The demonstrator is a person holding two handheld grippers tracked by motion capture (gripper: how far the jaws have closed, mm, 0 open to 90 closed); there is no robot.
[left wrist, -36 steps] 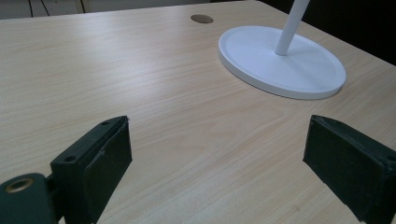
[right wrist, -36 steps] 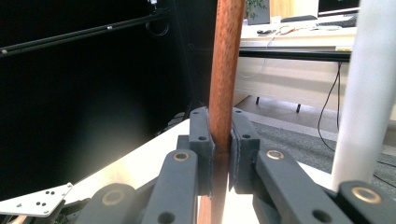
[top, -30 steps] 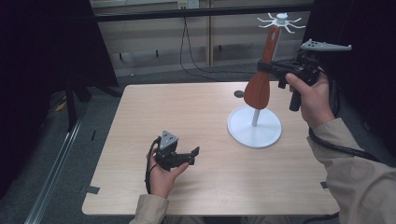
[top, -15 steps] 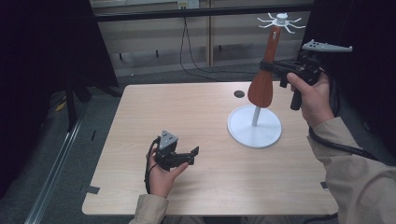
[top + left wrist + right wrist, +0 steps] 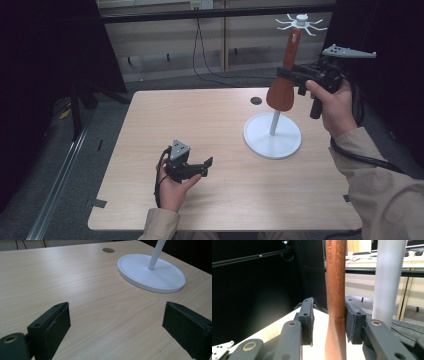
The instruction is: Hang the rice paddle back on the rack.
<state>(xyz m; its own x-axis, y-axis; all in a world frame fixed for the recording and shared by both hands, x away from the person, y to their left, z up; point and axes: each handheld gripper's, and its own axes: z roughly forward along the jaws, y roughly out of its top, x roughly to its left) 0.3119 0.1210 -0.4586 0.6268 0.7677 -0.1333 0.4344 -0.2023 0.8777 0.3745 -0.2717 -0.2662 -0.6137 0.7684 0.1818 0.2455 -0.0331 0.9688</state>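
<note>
A wooden spatula (image 5: pixel 283 90) hangs blade down from the hooks (image 5: pixel 301 21) at the top of a white stand (image 5: pixel 272 137). My right gripper (image 5: pixel 285 75) is around its handle, up beside the pole. Its jaws have just been opening. In the right gripper view the spatula handle (image 5: pixel 335 302) stands between the pads, with a clear gap to the left pad (image 5: pixel 308 317), so the right gripper (image 5: pixel 329 307) is open. My left gripper (image 5: pixel 208 166) rests low over the table's front, open and holding nothing; the left gripper (image 5: pixel 117 325) faces the stand's base (image 5: pixel 160 277).
The stand's white pole (image 5: pixel 388 277) rises just behind the handle. A round dark hole (image 5: pixel 256 100) sits in the tabletop behind the base. Dark panels and a black rail stand behind and left of the table.
The spatula's blade has shifted slightly toward the pole. Both hands have stayed in place.
</note>
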